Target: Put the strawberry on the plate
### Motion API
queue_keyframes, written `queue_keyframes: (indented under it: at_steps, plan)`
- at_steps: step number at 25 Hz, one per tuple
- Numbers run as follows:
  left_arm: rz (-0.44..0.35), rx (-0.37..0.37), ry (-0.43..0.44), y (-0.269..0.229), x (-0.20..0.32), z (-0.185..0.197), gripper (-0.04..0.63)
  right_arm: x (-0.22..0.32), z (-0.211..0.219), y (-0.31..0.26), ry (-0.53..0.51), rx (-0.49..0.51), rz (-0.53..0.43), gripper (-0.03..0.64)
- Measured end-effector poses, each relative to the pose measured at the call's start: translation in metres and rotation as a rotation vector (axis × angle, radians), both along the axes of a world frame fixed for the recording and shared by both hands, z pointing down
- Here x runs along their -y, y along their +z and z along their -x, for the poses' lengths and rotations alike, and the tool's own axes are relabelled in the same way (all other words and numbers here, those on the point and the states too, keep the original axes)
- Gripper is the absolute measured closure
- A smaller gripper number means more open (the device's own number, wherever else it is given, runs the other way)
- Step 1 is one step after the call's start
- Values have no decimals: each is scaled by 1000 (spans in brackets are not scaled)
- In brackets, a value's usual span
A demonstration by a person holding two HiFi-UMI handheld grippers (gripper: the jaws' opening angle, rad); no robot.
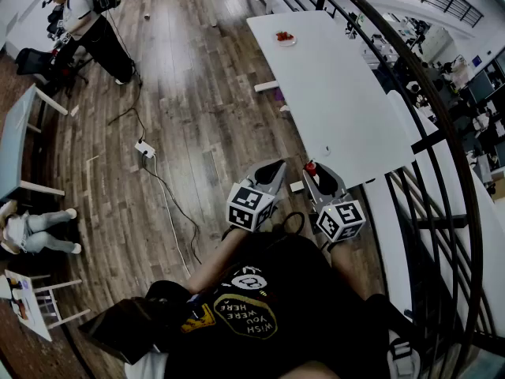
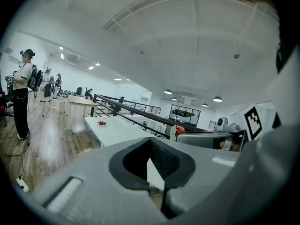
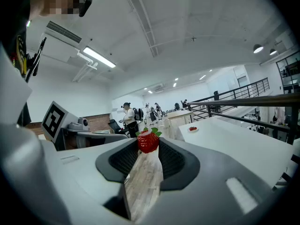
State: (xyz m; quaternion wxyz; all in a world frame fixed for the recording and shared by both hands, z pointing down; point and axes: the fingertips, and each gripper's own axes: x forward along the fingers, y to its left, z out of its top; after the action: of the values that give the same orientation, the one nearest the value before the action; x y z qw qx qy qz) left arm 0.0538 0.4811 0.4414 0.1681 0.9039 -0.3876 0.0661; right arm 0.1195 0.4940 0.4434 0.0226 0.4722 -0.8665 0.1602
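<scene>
A red strawberry [image 1: 311,166] with green leaves sits pinched at the jaw tips of my right gripper [image 1: 315,174], near the front end of a long white table [image 1: 339,109]. In the right gripper view the strawberry [image 3: 148,142] fills the gap of the right gripper [image 3: 148,146]. It also shows in the left gripper view as a red strawberry [image 2: 177,131] to the right. A small white plate [image 1: 285,38] with red fruit on it rests at the table's far end; the plate [image 3: 192,129] looks small and distant. My left gripper [image 1: 274,170] hovers beside the right one, jaws together and holding nothing.
A dark metal railing [image 1: 430,93] curves along the table's right side. On the wood floor lie a power strip [image 1: 145,148] and a cable. A person [image 1: 91,22] stands at the back left, and a pale table [image 1: 20,144] sits at the left edge.
</scene>
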Motion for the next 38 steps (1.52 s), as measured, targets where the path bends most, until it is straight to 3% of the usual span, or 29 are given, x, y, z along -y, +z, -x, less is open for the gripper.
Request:
queue_keyframes:
  at_steps: [25, 33, 38]
  plan:
    - [41, -16, 35, 33, -2, 61, 592, -1, 64, 11, 2, 1, -9, 476]
    - [82, -44, 17, 30, 28, 67, 592, 34, 76, 9, -23, -18, 43, 476]
    - [66, -13, 19, 34, 63, 63, 592, 69, 70, 13, -18, -16, 34, 476]
